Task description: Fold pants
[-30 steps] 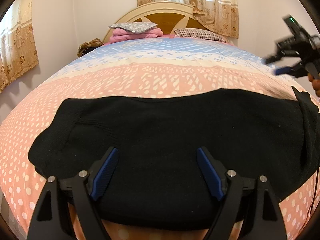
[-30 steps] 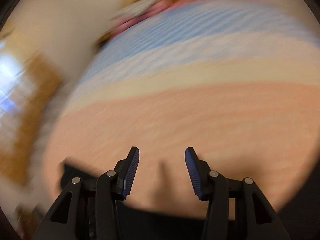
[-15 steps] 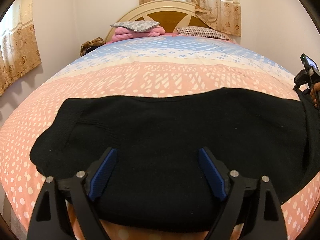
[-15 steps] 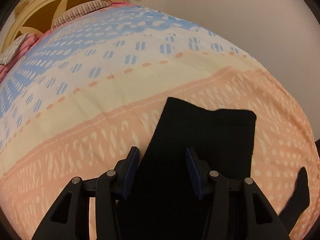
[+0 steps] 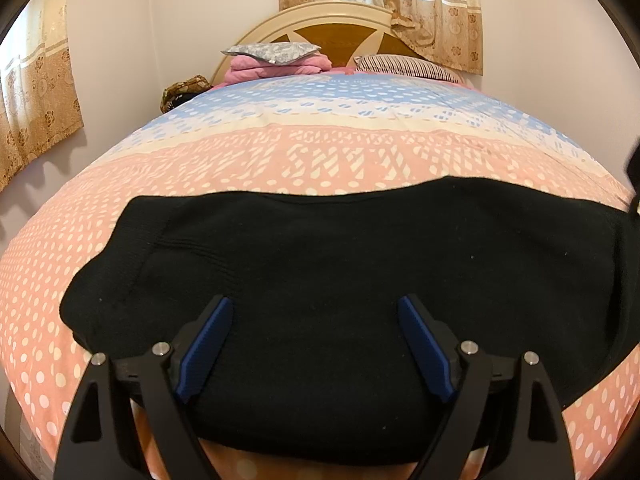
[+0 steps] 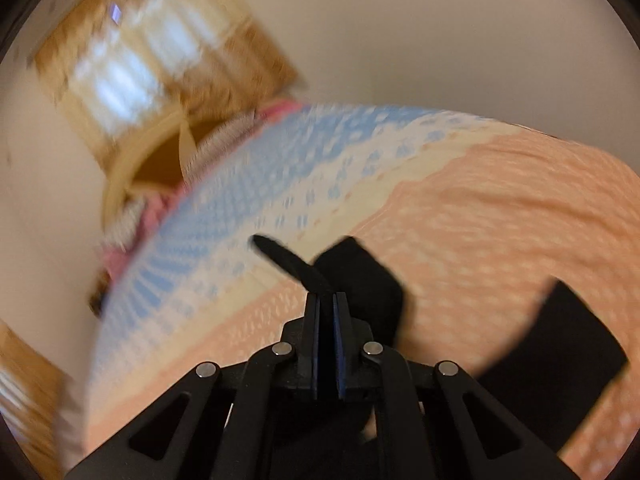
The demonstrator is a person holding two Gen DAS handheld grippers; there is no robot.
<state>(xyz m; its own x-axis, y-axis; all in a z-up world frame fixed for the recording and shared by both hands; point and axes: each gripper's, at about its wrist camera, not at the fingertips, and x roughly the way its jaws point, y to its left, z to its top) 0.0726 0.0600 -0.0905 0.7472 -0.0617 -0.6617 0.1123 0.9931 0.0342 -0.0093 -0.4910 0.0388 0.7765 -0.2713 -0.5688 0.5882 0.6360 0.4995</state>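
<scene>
Black pants (image 5: 340, 280) lie spread across the pink dotted bedspread (image 5: 280, 160), waistband end to the left. My left gripper (image 5: 314, 308) hovers over their near half, jaws wide open, blue pads (image 5: 208, 336) apart with only flat cloth beneath. In the blurred right wrist view my right gripper (image 6: 328, 300) is shut on the end of a pant leg (image 6: 360, 276); a black flap of it sticks out beyond the fingertips. More of the black cloth (image 6: 560, 360) lies to the right on the bedspread (image 6: 500, 220).
At the head of the bed are a wooden headboard (image 5: 336, 36), a pink folded blanket (image 5: 276, 66) with a grey pillow on it, and a striped pillow (image 5: 404, 66). Curtains (image 5: 432, 8) hang behind. A wall stands at the bed's right side.
My right gripper closed on the pant leg end and swung and rolled with it, blurring its view. It left the right edge of the left wrist view. The left gripper stayed put.
</scene>
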